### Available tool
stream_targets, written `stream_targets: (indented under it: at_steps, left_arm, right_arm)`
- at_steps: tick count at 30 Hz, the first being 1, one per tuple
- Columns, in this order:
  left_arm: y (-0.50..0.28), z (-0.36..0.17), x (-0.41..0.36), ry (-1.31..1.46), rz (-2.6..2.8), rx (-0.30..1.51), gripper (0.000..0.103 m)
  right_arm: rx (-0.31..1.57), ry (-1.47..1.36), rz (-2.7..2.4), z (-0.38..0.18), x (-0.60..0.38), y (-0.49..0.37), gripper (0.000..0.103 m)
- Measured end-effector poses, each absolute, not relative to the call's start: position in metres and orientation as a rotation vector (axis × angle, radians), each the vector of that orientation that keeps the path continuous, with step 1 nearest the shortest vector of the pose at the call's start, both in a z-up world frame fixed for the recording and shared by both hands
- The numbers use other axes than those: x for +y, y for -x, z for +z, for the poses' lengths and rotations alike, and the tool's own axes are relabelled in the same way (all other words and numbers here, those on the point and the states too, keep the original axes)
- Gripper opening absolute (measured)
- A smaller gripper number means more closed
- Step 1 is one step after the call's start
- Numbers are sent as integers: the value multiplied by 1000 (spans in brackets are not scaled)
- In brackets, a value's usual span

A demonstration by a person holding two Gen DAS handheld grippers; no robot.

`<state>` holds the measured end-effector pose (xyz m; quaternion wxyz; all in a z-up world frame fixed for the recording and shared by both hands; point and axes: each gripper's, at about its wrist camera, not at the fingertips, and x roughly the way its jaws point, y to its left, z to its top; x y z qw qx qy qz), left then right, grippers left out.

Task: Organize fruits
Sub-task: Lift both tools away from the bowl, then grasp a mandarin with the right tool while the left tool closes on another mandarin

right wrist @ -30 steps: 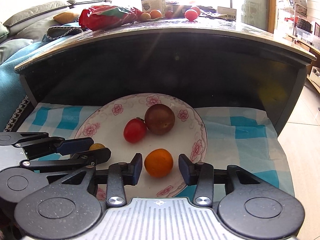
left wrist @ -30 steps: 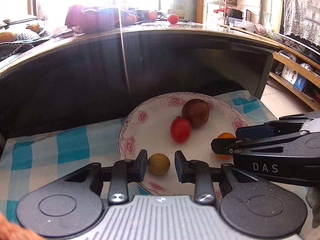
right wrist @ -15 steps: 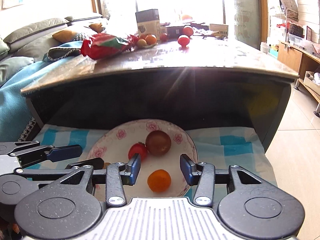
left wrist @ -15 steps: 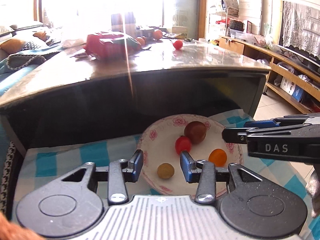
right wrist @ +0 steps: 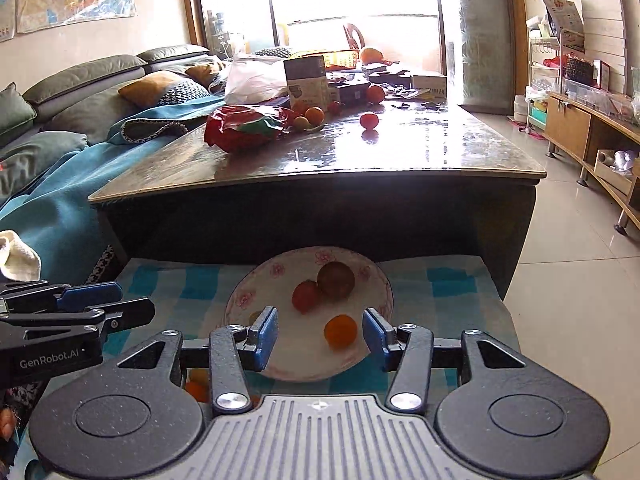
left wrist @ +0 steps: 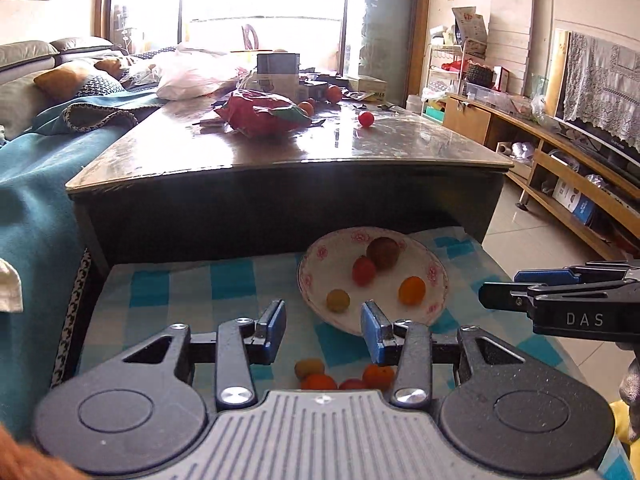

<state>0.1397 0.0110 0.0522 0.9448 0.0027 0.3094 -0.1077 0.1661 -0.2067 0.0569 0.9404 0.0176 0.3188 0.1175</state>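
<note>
A flowered white plate [left wrist: 328, 276] [right wrist: 312, 360] lies on a blue checked cloth [left wrist: 180, 292]. On it are a brown fruit [left wrist: 383, 252] [right wrist: 336, 280], a red tomato [left wrist: 364, 270] [right wrist: 306, 296], an orange [left wrist: 412, 290] [right wrist: 340, 332] and a yellow-green fruit [left wrist: 338, 300]. My left gripper [left wrist: 323, 334] hangs open above the plate's near edge, holding nothing. My right gripper [right wrist: 319, 336] hovers above the orange; its jaws are opening with nothing between them. Several loose fruits [left wrist: 344, 378] lie on the cloth nearer than the plate.
A dark coffee table [left wrist: 280, 152] rises just behind the plate, carrying a red bag [left wrist: 260, 112], boxes, a lone tomato [left wrist: 366, 119] and more fruit. A sofa with a teal blanket [left wrist: 32, 200] runs along the left; a wooden cabinet [left wrist: 560, 168] stands on the right.
Both grippers have risen and drawn back from the plate. The yellow-green fruit and the orange that sat between their fingers stay on the plate. Both pairs of jaws stand wider.
</note>
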Motion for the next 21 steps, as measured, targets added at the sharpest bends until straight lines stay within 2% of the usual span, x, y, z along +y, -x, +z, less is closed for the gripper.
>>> stream_targets:
  at_steps: [8,21]
  left_arm:
    - [-112,36,30,1,-232,697,54]
    - [-130,-3,35,11,-288,795,55]
  right_arm:
    - [750,62,281,45,-188,-120,43]
    - [855,257,476,-21,-154,-169,41]
